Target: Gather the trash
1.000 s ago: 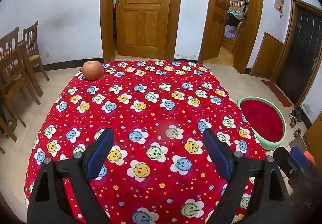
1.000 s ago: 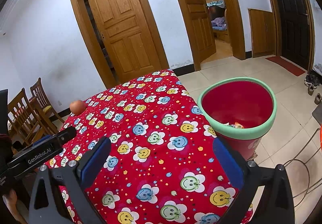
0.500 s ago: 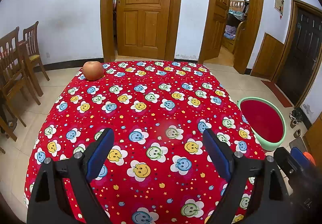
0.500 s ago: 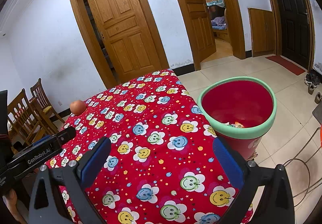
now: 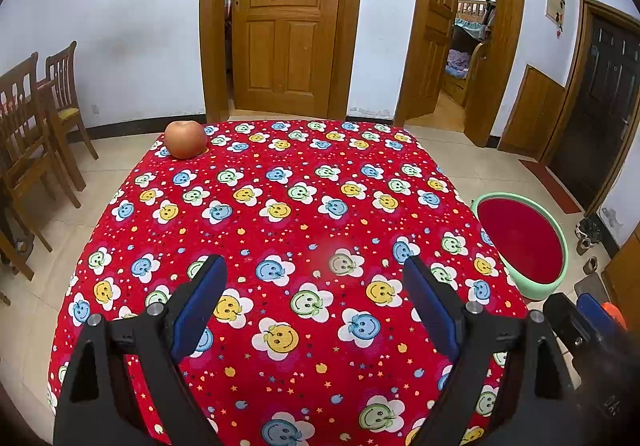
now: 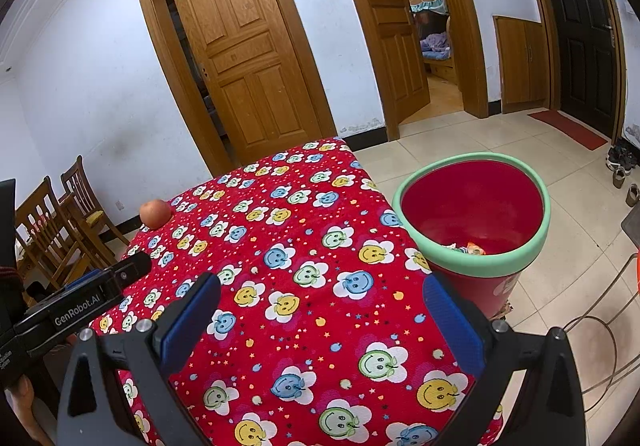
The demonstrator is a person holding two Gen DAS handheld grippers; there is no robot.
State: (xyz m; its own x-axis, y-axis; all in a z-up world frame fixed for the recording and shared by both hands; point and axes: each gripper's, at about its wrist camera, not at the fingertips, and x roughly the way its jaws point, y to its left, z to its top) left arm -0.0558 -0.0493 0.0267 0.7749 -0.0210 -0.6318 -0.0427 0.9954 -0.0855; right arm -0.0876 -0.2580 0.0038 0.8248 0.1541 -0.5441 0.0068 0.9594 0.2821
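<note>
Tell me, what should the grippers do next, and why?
Probably nothing more to pick up. Both the left hand-held gripper and the right hand-held gripper are open and empty, the tablecloth holds only an apple, and wrappers already lie in the bin. Pulling back seems sensible.

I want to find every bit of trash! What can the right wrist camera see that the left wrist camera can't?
Only the right wrist view looks into the bin and shows wrappers at its bottom, plus cables on the floor. Only the left wrist view shows the whole far edge of the table. Both show the apple on the red tablecloth, the chairs and the wooden doors.
</note>
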